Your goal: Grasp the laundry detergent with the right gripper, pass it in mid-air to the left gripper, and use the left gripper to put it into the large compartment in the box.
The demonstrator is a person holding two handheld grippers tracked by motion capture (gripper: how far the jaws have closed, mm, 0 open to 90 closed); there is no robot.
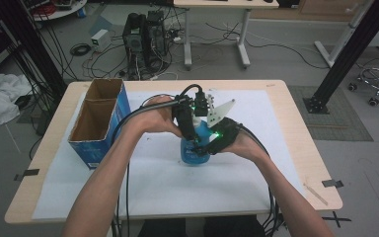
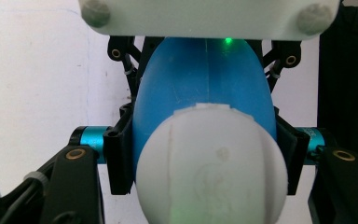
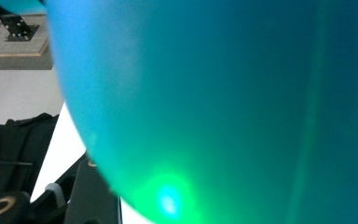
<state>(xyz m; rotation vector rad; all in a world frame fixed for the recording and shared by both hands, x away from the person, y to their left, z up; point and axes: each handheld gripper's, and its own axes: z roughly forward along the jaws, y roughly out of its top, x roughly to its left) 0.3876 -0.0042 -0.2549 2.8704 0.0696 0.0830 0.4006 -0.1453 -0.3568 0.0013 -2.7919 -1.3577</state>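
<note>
A blue bottle [image 1: 193, 154] with a round white cap [image 2: 212, 163] stands upright on the white mat [image 1: 168, 177] at the table's middle. My left gripper [image 1: 191, 137] comes down on it from above. In the left gripper view its black pads [image 2: 119, 158] sit against both sides of the bottle's top, level with the cap. My right gripper [image 1: 211, 144] reaches in from the right and is shut on the bottle's body. The blue wall of the bottle [image 3: 223, 93] lies close in front of the right gripper view, lit by a green spot. The right gripper's white front plate [image 2: 205, 18] faces the left gripper's camera.
An open blue cardboard box [image 1: 98, 121] stands at the mat's left edge, a short way from the left forearm. The wooden table [image 1: 296, 133] shows bare margins around the mat. Cables trail from both grippers toward the near edge.
</note>
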